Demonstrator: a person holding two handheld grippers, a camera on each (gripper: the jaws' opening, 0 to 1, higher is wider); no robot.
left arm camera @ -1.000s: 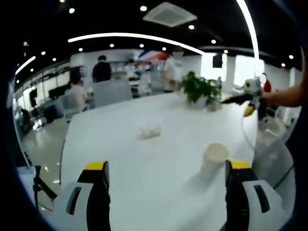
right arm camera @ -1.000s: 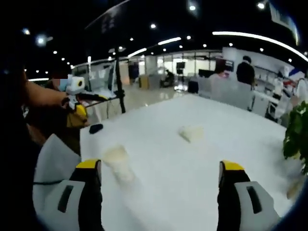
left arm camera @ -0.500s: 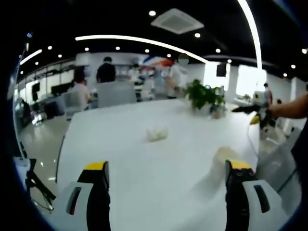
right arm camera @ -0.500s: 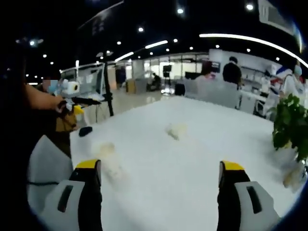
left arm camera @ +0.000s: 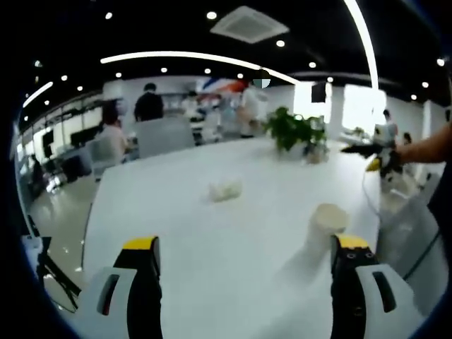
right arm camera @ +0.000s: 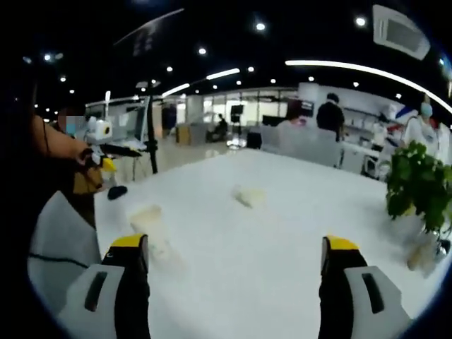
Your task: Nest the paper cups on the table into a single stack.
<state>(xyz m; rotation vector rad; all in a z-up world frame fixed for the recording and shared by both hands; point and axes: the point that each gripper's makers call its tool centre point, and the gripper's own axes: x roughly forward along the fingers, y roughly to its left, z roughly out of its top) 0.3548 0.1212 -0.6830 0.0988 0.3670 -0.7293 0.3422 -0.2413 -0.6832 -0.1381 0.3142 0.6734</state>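
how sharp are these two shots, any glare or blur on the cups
Left gripper view: the upright paper cup is fairly crisp, the tipped cup soft, and the white table glares. Right gripper view: the upright cup smears into the bright table, the far cup is hazy; fisheye bends the ceiling lights.

Nothing here I can read. No lettering shows on the upright white paper cup (left arm camera: 324, 224) by my right jaw, and none on the other pale cup lying on its side (left arm camera: 224, 189) farther out on the white table (left arm camera: 176, 212). From the right gripper view it is the same: both cups are blank, and the far walls and ceiling lights are too blurred to give any sign or number.
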